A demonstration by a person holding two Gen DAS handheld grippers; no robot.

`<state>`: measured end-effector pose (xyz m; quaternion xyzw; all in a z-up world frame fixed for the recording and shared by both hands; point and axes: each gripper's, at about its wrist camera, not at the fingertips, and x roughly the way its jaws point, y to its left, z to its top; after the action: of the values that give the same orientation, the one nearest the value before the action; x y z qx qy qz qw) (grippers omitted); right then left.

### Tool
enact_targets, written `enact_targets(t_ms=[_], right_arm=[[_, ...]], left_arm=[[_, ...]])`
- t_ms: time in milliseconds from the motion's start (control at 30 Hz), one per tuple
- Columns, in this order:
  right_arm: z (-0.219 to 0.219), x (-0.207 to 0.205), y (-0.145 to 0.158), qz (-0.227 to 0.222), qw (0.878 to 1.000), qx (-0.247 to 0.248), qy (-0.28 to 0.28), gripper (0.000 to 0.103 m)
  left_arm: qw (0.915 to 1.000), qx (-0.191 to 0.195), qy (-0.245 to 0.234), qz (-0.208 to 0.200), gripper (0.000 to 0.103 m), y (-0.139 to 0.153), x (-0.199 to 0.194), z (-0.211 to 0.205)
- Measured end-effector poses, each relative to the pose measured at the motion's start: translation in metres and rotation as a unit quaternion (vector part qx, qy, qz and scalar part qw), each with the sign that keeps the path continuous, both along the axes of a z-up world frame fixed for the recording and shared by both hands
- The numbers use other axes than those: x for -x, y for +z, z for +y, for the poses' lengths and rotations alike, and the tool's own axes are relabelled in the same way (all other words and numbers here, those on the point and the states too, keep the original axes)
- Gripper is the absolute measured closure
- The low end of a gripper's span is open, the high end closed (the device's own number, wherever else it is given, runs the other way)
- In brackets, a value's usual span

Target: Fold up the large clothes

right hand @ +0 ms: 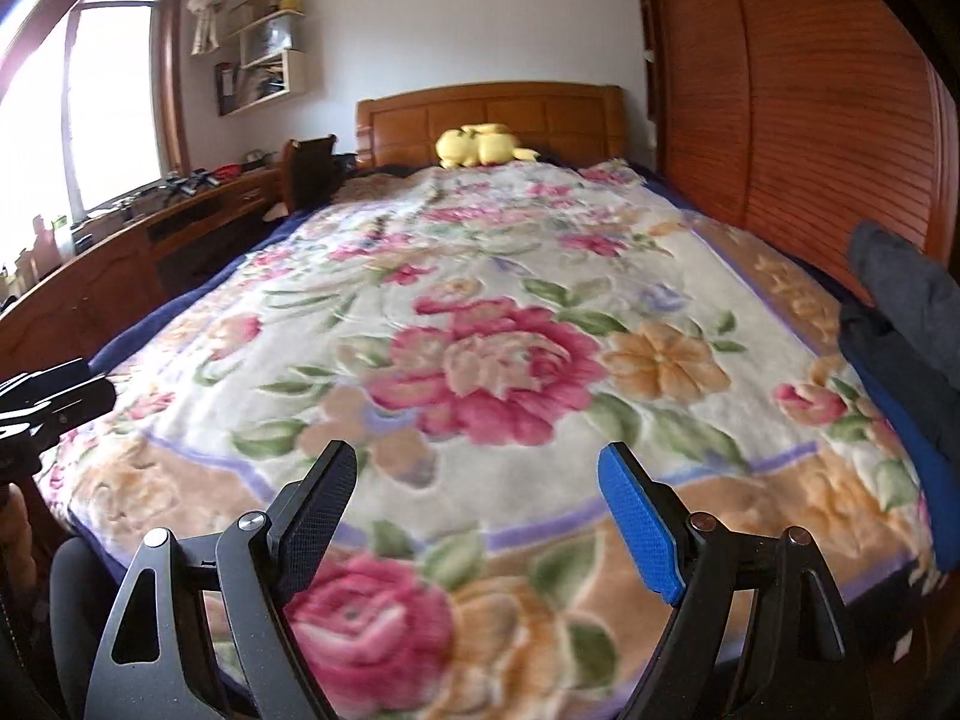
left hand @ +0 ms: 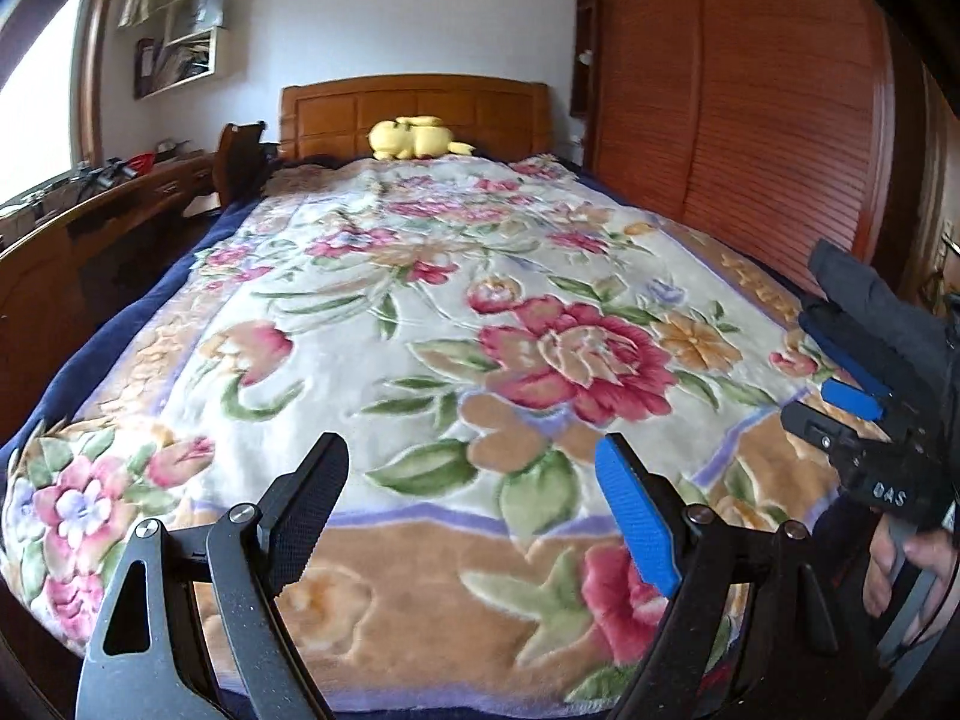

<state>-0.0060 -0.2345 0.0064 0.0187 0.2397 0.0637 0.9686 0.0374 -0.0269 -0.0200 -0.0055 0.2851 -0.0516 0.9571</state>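
**Two open tongs, one garment waiting at the bed's edge**

Both sets of tongs hover over the foot of the bed, and neither grips anything. The left tongs [left hand: 474,516] stand with their jaws wide apart, only the floral blanket [left hand: 420,312] showing between them. The right tongs [right hand: 477,519] stand just as wide and just as empty, above a big pink rose in the weave.

The clothes to be folded look to be the dark garment [right hand: 906,324], grey with a blue part, heaped at the right side of the bed beside the louvred wardrobe [right hand: 840,120]. It lies bunched, not spread, and how much of it hangs off the mattress cannot be told from here. From the left view the same dark cloth [left hand: 864,312] sits right behind the other tool, held in a hand [left hand: 906,564].

Trouble could start with the blanket: it is thick and plush, so a low pinch at the garment's edge may catch pile along with cloth and drag the bedding. A grab at the heap may take several layers at once, leaving a twisted spread. Being so near the side, the garment could also slide to the floor if tugged outward. The yellow plush toy [left hand: 414,138] at the headboard is well clear.
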Motion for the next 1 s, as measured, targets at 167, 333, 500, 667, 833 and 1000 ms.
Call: enact_targets(t_ms=[167,333,500,667,833,1000], right_arm=[[0.001,0.008,0.014,-0.031,0.999,-0.003,0.009,0.019],[0.003,0.028,0.023,-0.054,0.998,-0.005,0.013,0.019],[0.009,0.028,0.011,-0.064,0.998,-0.005,0.017,0.019],[0.013,0.020,0.001,-0.064,0.998,-0.005,0.018,0.019],[0.014,0.024,0.007,-0.065,0.998,-0.006,0.017,0.019],[0.014,0.026,0.010,-0.067,0.998,-0.007,0.015,0.019]], left_arm=[[0.9995,0.000,0.022,-0.022,0.018,0.018,0.009,0.016],[0.9982,-0.004,0.038,-0.046,0.018,0.035,0.019,0.025],[0.9976,0.002,0.041,-0.056,0.018,0.042,0.025,0.029],[0.9979,0.001,0.036,-0.053,0.018,0.041,0.026,0.026],[0.9980,0.001,0.034,-0.053,0.018,0.040,0.027,0.025],[0.9980,0.003,0.033,-0.053,0.018,0.040,0.027,0.024]])
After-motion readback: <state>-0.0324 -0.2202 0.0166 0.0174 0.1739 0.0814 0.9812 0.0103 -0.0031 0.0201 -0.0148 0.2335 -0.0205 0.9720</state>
